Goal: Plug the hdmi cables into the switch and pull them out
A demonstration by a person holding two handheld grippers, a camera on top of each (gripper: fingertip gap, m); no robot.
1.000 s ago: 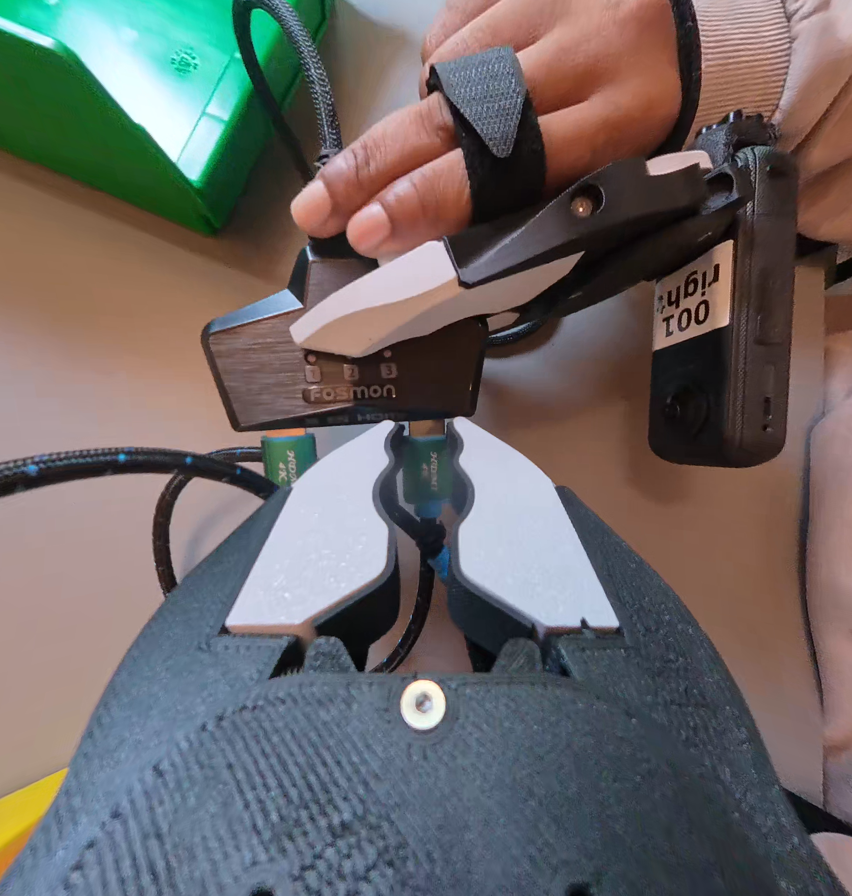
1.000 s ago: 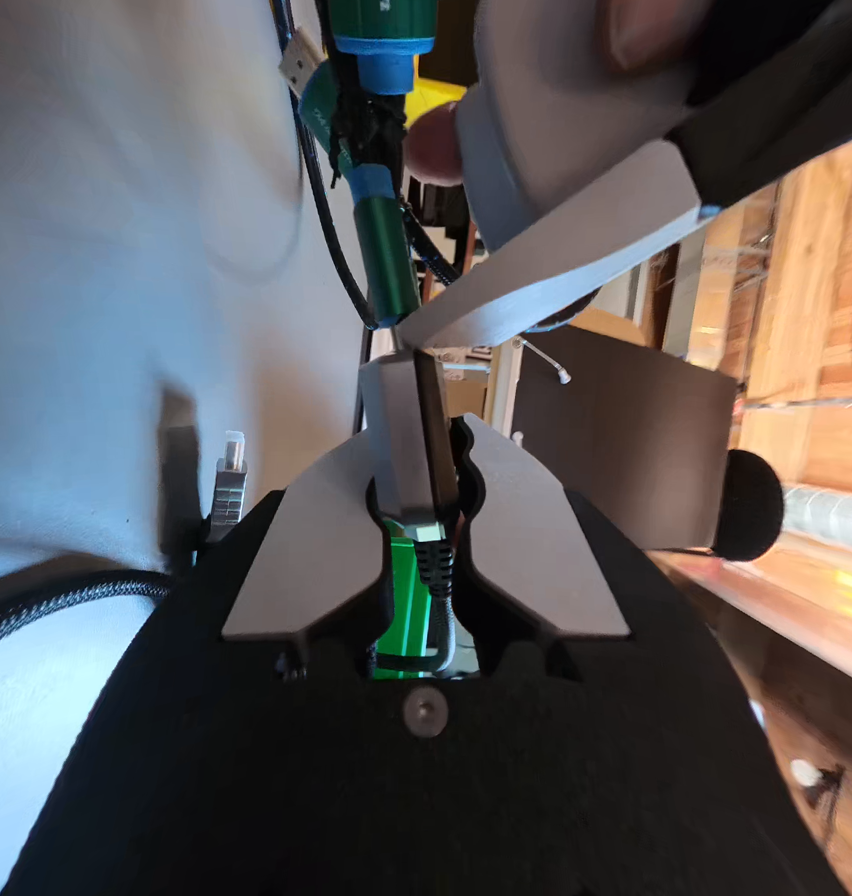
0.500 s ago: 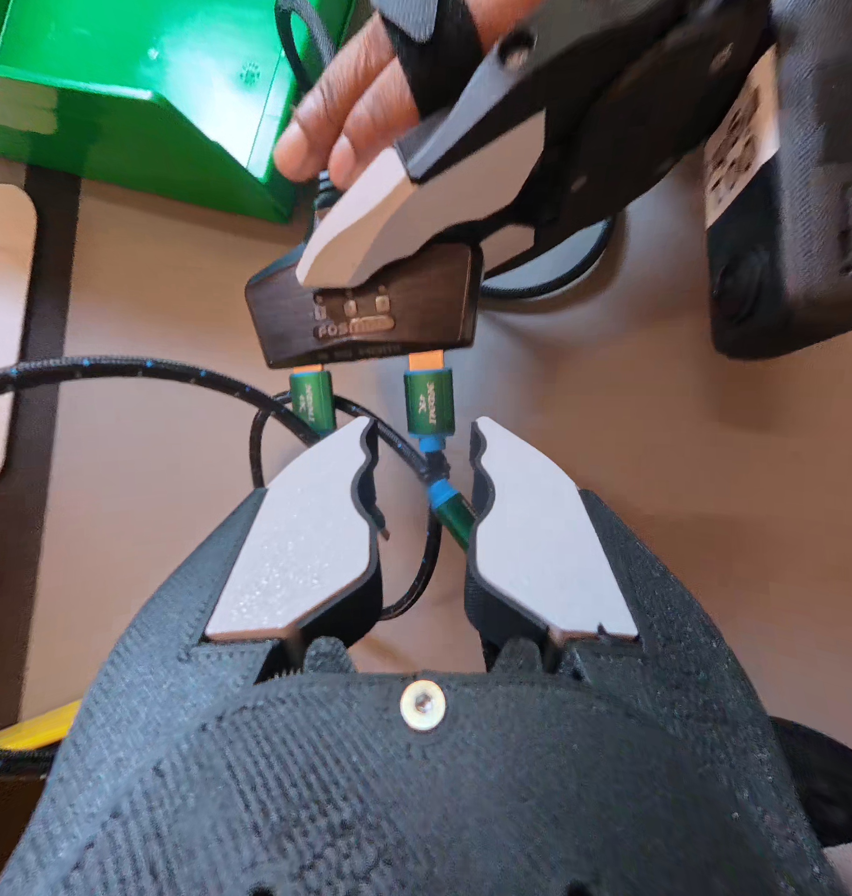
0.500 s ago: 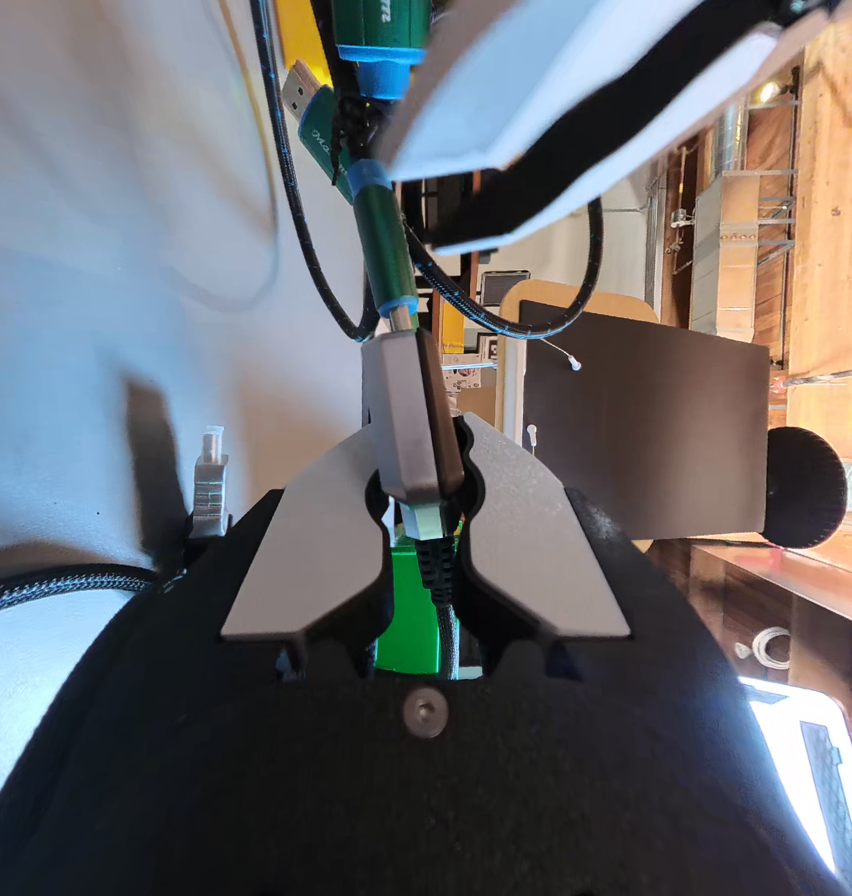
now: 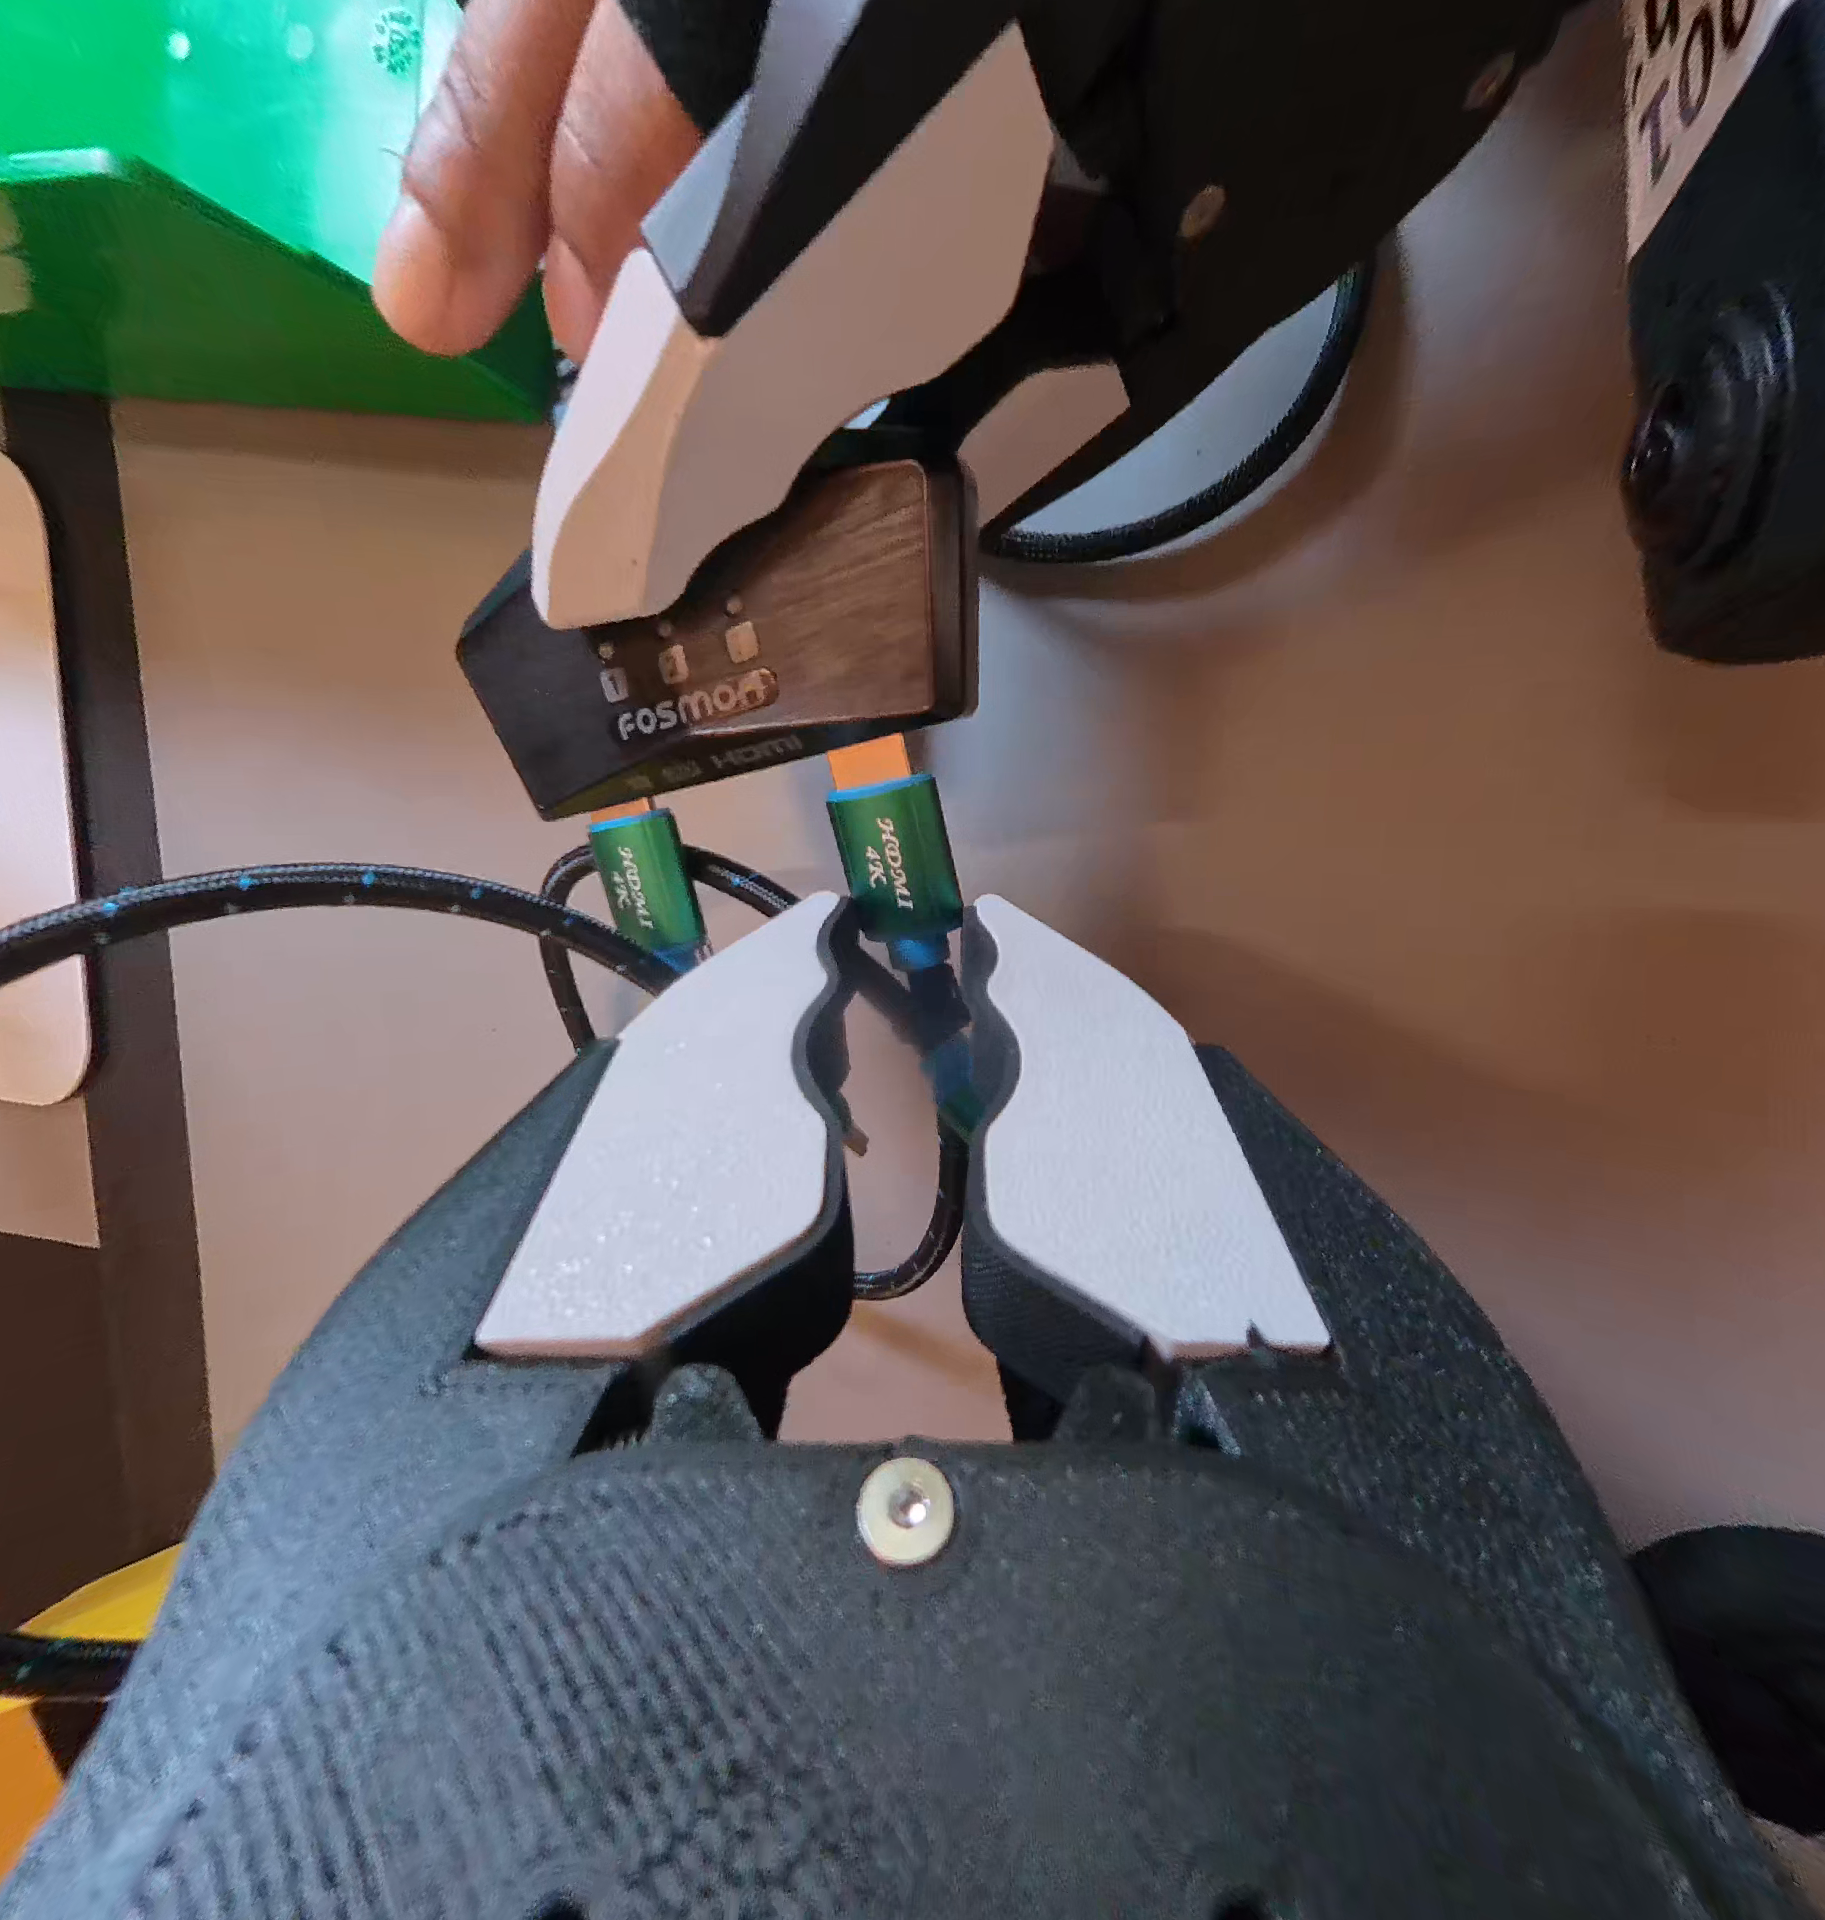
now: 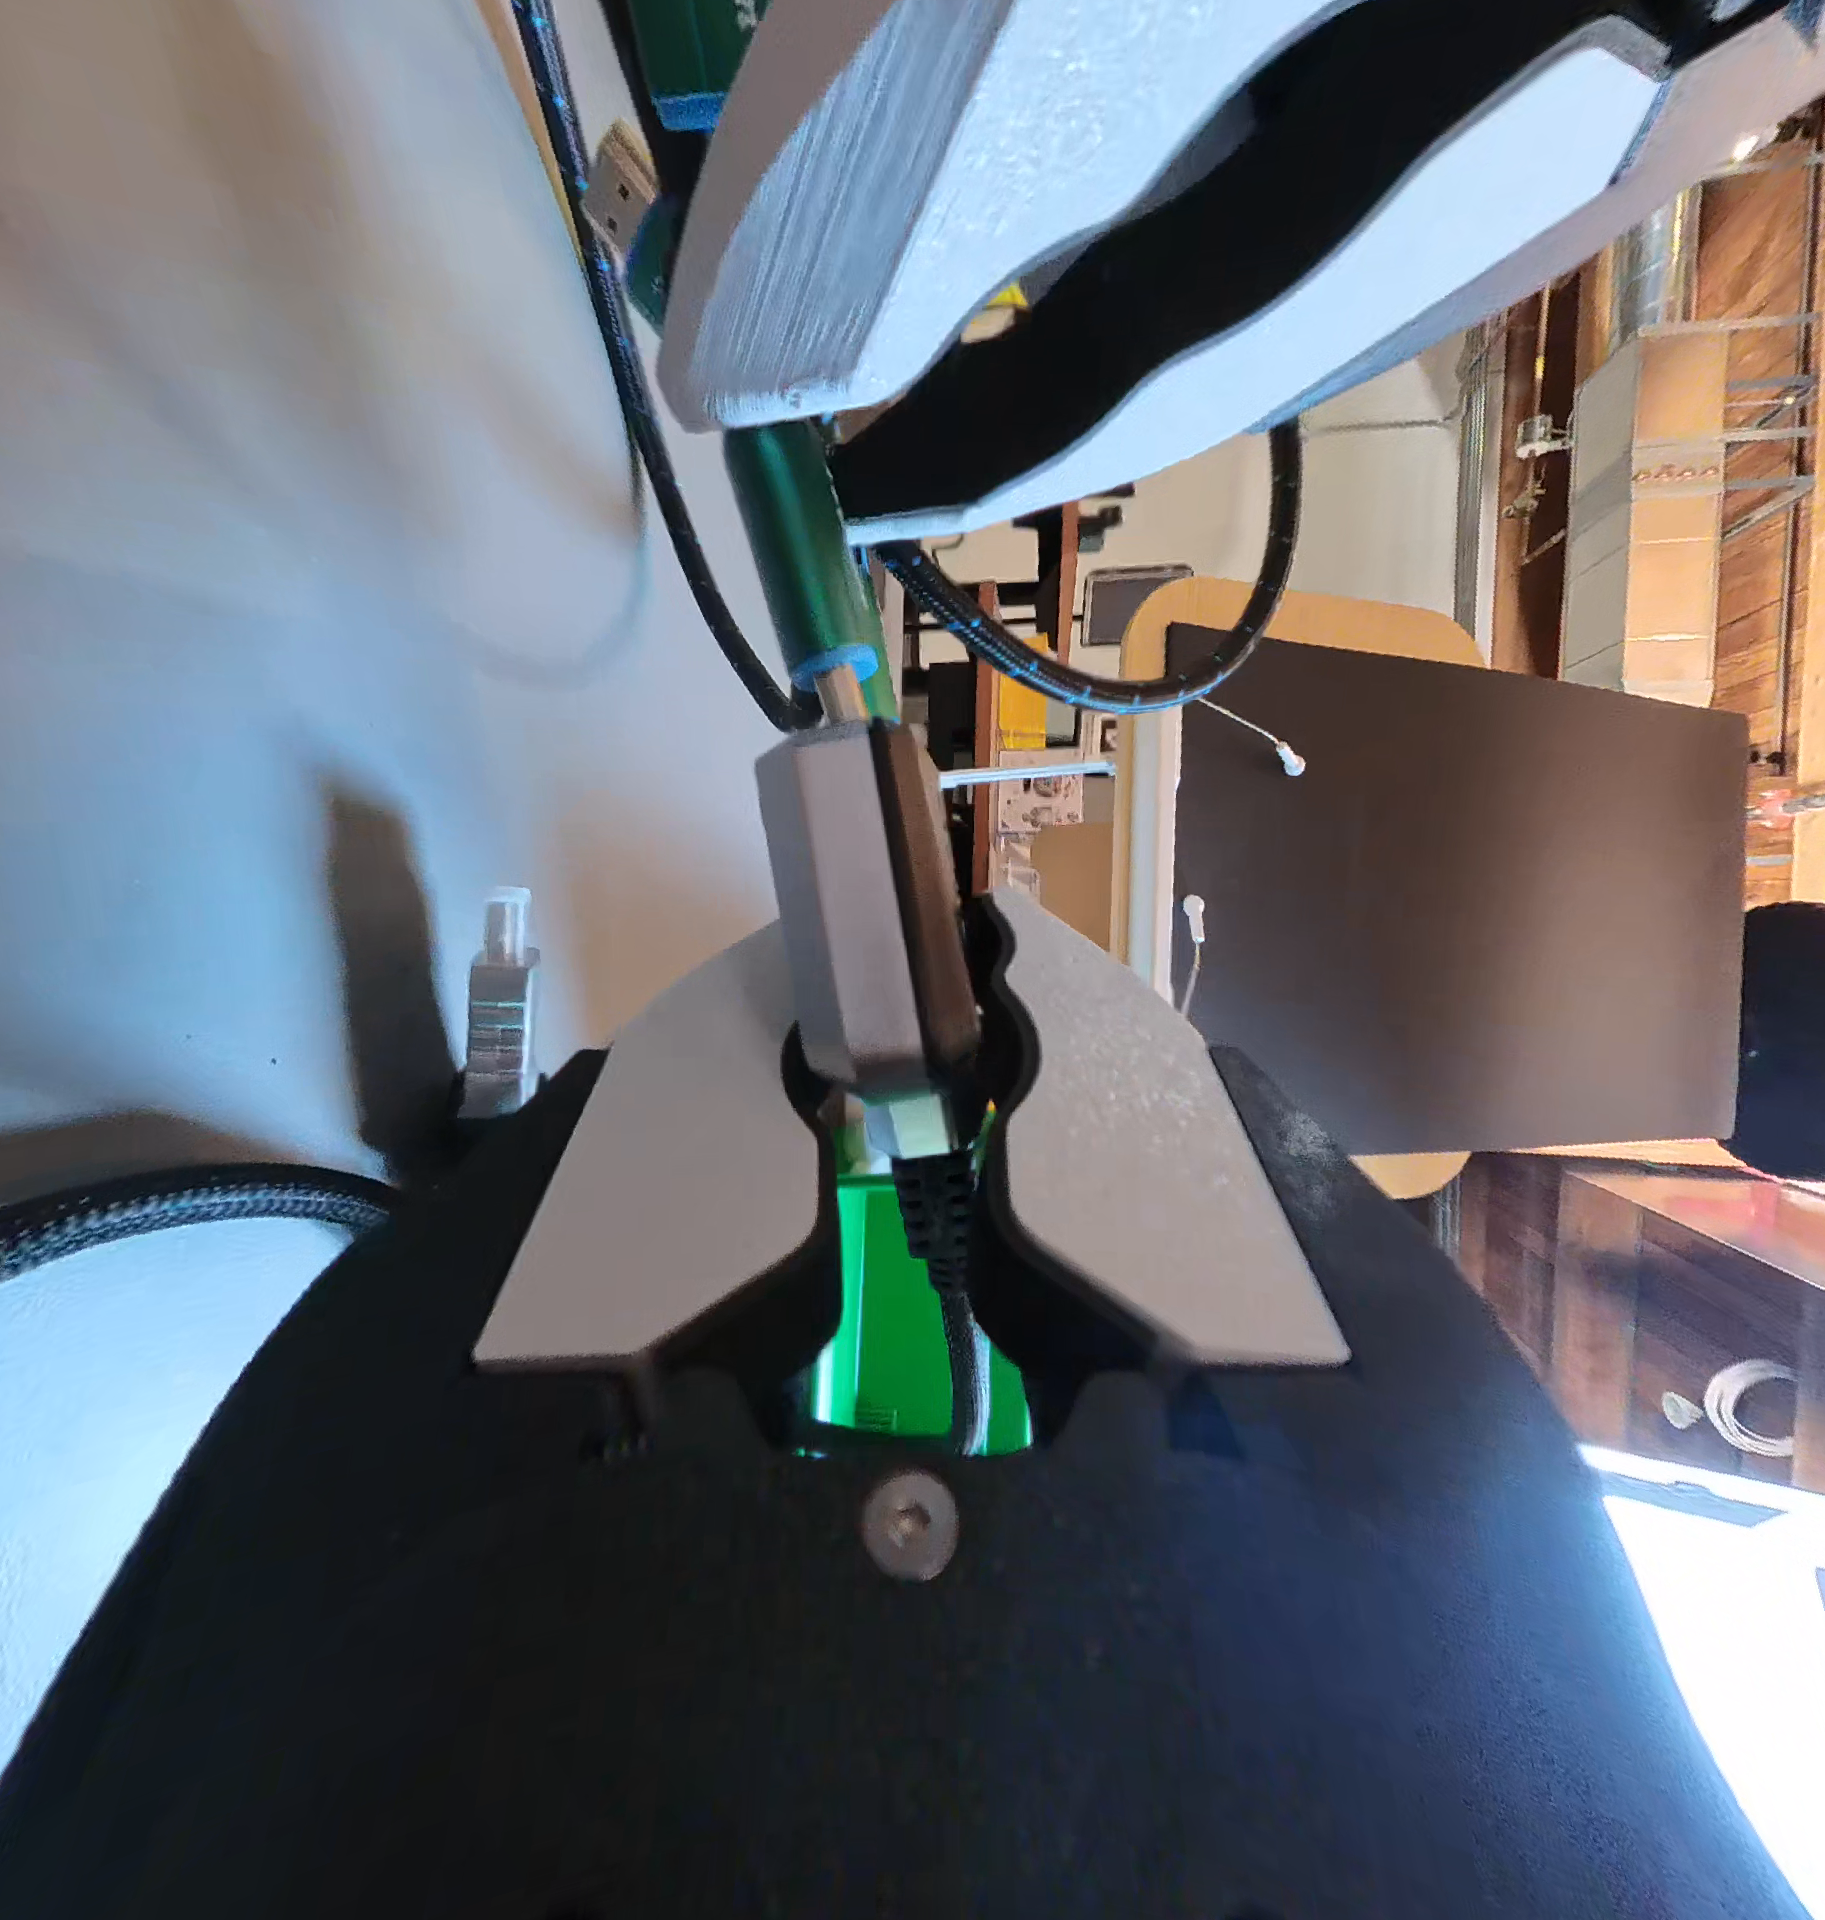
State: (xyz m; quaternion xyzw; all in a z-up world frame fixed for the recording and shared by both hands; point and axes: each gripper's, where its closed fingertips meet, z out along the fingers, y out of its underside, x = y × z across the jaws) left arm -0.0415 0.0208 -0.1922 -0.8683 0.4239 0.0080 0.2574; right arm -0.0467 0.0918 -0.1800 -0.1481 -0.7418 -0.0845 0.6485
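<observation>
A dark switch [image 5: 835,623] is held edge-on between my right gripper's fingers [image 5: 679,416]; in the right wrist view my right gripper [image 6: 887,925] is shut on the switch [image 6: 856,914]. Two green HDMI plugs sit in the switch's near ports. The left plug [image 5: 643,883] hangs free. My left gripper [image 5: 908,909] is shut on the rear of the right plug [image 5: 892,862], whose orange tongue shows partly outside the port. A third loose plug [image 6: 617,187] dangles by the black braided cables [image 5: 264,904]. The left gripper's finger [image 6: 887,260] fills the top of the right wrist view.
A green box [image 5: 160,260] stands at the back left on the beige table [image 5: 1407,1039]. A yellow object [image 5: 14,1766] is at the near left. The right gripper's black camera [image 5: 1760,416] is at the right. A silver connector [image 6: 497,997] lies on the table. Spacing between my two grippers at the tips: around 7 cm.
My left gripper let go of the right plug and drew back open, then came forward and closed on its rear end again. The switch has risen and tilted in my right gripper.
</observation>
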